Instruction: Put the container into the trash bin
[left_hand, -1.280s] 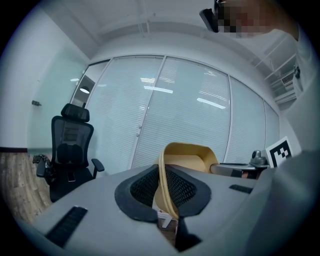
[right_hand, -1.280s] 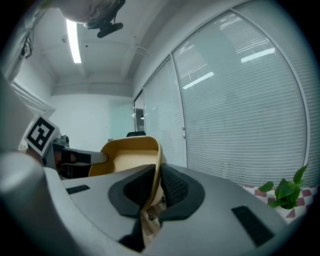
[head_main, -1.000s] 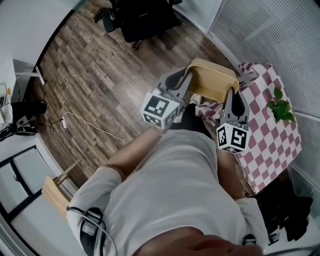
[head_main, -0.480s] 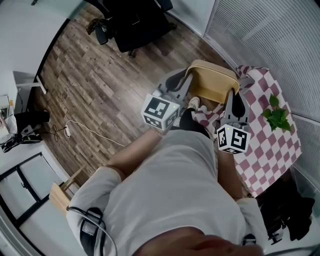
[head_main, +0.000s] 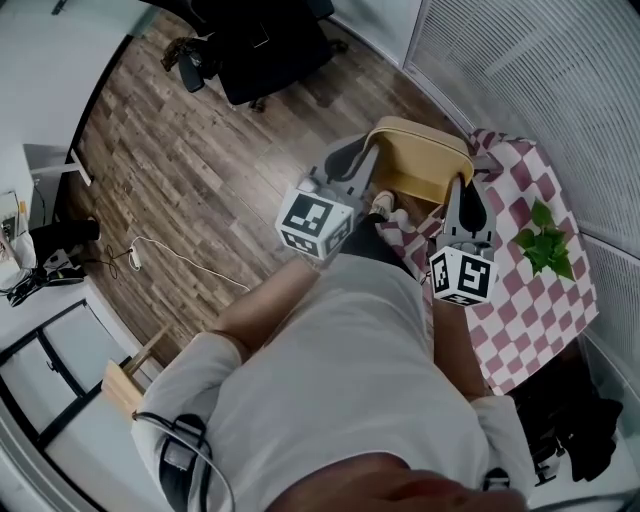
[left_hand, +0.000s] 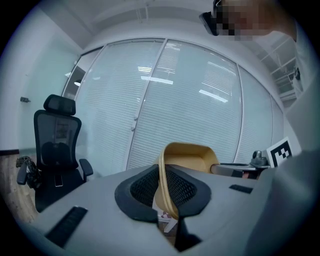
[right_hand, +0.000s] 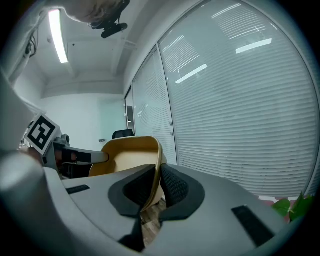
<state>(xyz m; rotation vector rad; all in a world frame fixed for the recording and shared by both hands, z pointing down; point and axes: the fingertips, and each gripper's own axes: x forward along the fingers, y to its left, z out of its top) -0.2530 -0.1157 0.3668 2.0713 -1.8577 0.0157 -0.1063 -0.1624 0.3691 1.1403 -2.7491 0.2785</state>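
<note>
While held above wood floor (head_main: 200, 150), tan container (head_main: 425, 165): my left fingers (left_hand: 142, 192) clamped on one rim, my right fingers (right_hand: 175, 189) on opposite rim.

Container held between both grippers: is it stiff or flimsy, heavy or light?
Probably light: the container hangs from just two thin rim pinches. Likely fairly stiff: its rim looks unbent in the left gripper and right gripper.
</note>
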